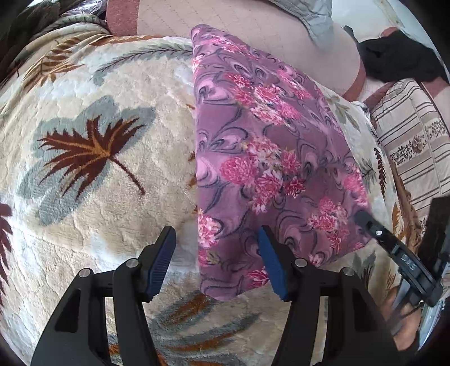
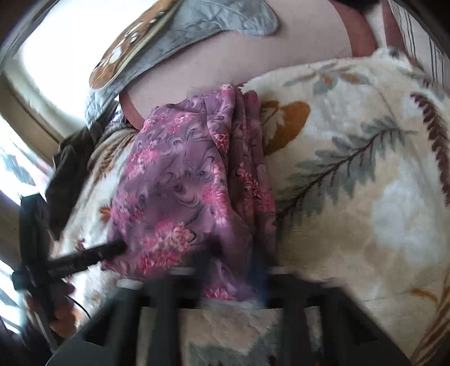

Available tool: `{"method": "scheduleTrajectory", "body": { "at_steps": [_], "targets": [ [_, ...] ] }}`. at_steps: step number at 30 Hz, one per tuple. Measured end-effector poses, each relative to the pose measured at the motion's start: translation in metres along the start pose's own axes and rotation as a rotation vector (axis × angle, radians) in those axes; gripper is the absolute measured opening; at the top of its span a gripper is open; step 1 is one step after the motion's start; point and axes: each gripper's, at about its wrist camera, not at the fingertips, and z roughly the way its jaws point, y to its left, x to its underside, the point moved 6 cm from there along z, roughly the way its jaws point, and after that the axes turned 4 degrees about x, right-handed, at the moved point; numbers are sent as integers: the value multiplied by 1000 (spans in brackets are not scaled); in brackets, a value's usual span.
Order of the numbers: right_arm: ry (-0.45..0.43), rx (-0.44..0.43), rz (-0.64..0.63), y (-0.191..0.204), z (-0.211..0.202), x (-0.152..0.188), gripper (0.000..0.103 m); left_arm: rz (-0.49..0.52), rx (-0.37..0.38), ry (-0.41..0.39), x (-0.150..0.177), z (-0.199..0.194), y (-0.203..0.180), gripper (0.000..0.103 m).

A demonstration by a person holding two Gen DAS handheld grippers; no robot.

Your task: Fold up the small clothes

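Observation:
A purple cloth with pink flowers (image 1: 267, 146) lies partly folded on a cream leaf-patterned blanket (image 1: 98, 126). My left gripper (image 1: 216, 233) hovers open over the cloth's near left edge; that edge runs between its blue pads (image 1: 163, 253), which do not press on it. My right gripper (image 1: 362, 218) comes in from the right with its tip at the cloth's right corner. The right wrist view is blurred. There the cloth (image 2: 180, 174) bunches into folds and runs down into my right gripper (image 2: 233, 267), which is shut on it. The left gripper (image 2: 118, 247) shows at the cloth's left side.
A striped pillow (image 1: 407, 140) lies at the right of the blanket, and a black garment (image 1: 399, 62) sits beyond it. A pinkish quilted sheet (image 1: 253, 33) covers the bed behind the cloth. A grey quilted cushion (image 2: 197, 25) rests at the back.

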Motion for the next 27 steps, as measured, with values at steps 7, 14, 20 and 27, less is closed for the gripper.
{"method": "scheduleTrajectory", "body": {
  "at_steps": [7,14,20,27],
  "targets": [
    [96,76,29,-22,11,12,8,-12,29,7,-2,-11,3,59],
    [-98,-59,146,-12,1,-72,50,-95,63,-104,-76,-34,17,60],
    [39,-30,181,-10,86,-100,22,-87,37,-29,-105,8,8,59],
    [30,13,148,-27,102,-100,13,-87,6,13,-113,43,16,67]
  ]
}}
